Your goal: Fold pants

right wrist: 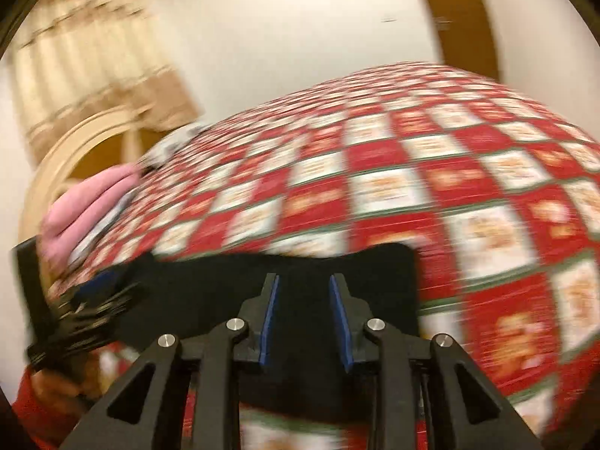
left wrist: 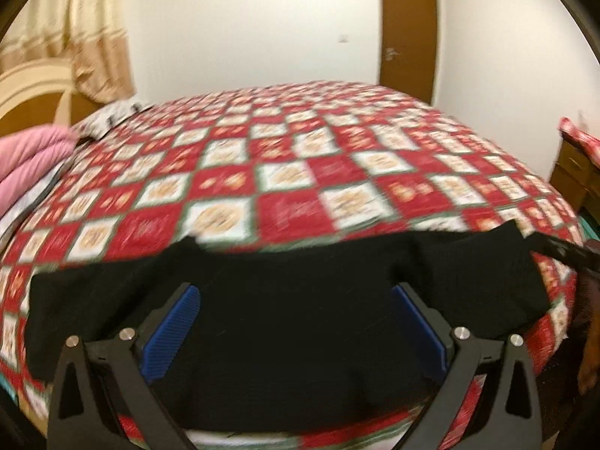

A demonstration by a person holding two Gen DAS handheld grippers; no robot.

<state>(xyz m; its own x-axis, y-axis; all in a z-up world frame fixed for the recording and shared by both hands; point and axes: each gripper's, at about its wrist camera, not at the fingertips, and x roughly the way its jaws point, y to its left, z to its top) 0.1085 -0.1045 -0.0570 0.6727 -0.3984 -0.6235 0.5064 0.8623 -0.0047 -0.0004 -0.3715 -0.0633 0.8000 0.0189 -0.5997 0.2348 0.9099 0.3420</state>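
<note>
Pants: black pants [left wrist: 285, 322] lie flat on the near edge of the bed, spread crosswise below both sets of tongs.
Left gripper: the left gripper [left wrist: 294, 292] hovers over the middle of the pants with jaws set wide, blue pads [left wrist: 176, 322] clear of the cloth, nothing held.
Right gripper: the right gripper [right wrist: 303, 281] stands over the pants' right portion, jaws narrowly parted, nothing between them.
Bedspread: red-and-white checked bedspread [left wrist: 300, 165] extends ahead of both tongs.
Pink bedding: pink bedding [left wrist: 30, 157] lies far left, ahead.
Door: brown door [left wrist: 408, 37] beyond, right.
Image quality: both views motion-blurred.
</note>
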